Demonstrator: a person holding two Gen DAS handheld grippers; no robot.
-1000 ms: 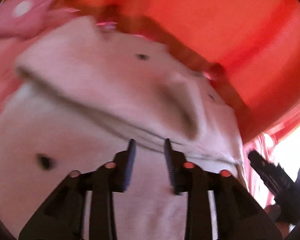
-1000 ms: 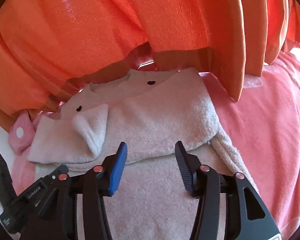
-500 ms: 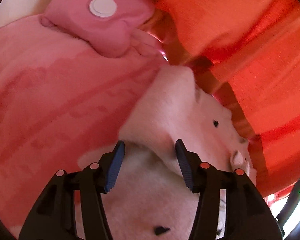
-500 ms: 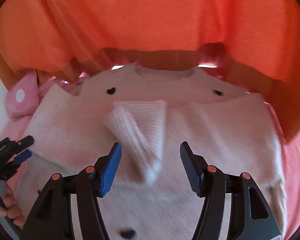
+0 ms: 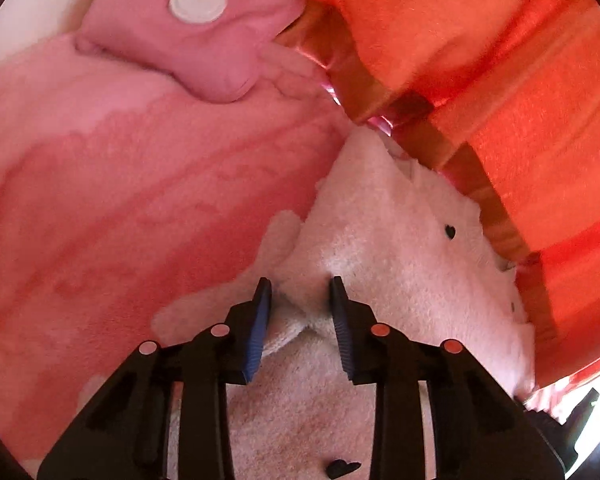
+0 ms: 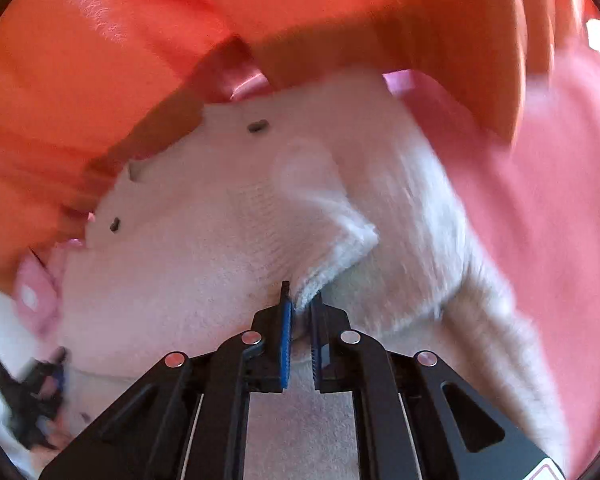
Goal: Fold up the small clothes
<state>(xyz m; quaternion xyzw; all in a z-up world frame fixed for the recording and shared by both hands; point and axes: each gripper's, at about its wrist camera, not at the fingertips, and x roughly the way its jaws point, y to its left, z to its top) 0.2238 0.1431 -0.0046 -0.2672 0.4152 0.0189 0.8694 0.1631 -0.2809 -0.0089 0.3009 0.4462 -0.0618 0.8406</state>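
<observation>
A small cream fuzzy sweater (image 5: 388, 248) with little black marks lies on a pink blanket (image 5: 120, 200); it also shows in the right wrist view (image 6: 220, 240). My left gripper (image 5: 300, 292) is partly closed around a fold at the sweater's left edge, jaws a narrow gap apart. My right gripper (image 6: 300, 300) is shut on the ribbed cuff of the sweater's sleeve (image 6: 332, 248), which lies folded across the body. The left gripper shows blurred in the right wrist view (image 6: 28, 396) at lower left.
An orange curtain (image 5: 480, 60) hangs along the far side, just behind the sweater, and fills the top of the right wrist view (image 6: 180, 20). A pink cushion with a white button (image 5: 196, 28) lies at the far left. The blanket extends right (image 6: 540, 220).
My right gripper closed on the sleeve cuff and the view swung left. My left gripper narrowed its jaws around the sweater's left edge fold.
</observation>
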